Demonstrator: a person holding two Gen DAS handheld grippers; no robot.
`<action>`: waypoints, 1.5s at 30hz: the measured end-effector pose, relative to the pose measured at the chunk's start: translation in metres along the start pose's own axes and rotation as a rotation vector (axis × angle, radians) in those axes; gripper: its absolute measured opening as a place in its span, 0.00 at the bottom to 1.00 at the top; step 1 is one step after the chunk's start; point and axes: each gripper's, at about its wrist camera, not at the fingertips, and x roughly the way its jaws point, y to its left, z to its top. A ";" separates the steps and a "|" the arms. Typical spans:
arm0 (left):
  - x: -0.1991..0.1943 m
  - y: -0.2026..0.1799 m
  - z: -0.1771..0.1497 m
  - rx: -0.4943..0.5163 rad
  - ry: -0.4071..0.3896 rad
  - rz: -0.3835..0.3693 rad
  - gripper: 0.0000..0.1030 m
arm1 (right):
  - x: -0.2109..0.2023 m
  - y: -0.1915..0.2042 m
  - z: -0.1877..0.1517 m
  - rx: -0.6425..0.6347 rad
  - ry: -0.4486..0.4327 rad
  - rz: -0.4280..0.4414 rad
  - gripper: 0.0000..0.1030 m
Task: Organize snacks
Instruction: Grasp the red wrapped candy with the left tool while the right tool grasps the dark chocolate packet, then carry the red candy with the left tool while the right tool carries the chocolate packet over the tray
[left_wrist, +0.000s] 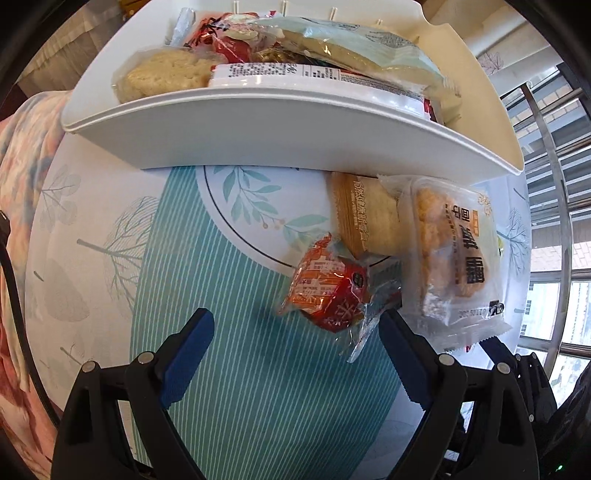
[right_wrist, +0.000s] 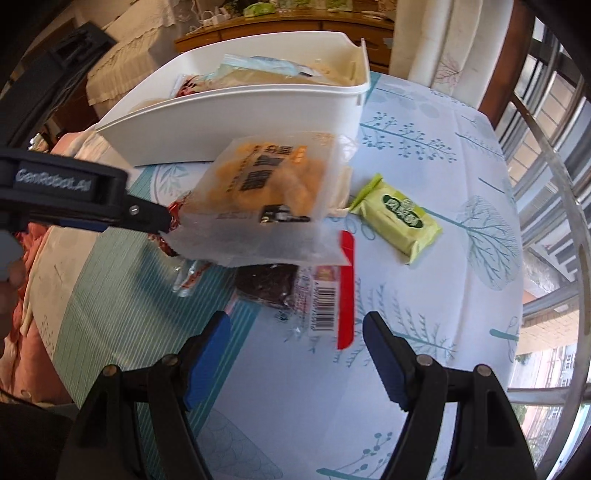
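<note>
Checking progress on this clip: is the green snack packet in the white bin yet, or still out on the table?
Still out. The green packet lies flat on the tablecloth, to the right of the white bin, apart from it, and neither gripper touches it.

Left hand-held gripper (left_wrist: 297, 354) pointing down, jaws wide apart; right hand-held gripper (right_wrist: 297, 360) likewise, empty.

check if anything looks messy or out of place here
Several snacks lie outside the white bin, piled crookedly: a clear cracker pack overlaps a red-edged packet, and a green packet sits apart.
</note>
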 end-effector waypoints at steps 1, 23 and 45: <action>0.002 -0.001 0.002 0.006 -0.001 0.001 0.87 | 0.002 0.002 0.000 -0.007 0.001 0.004 0.73; 0.036 -0.037 0.024 0.032 0.016 -0.064 0.51 | 0.036 0.021 0.018 -0.119 -0.053 -0.033 0.66; -0.024 0.048 -0.011 -0.029 -0.017 -0.176 0.51 | 0.006 0.026 0.002 0.107 0.005 0.207 0.41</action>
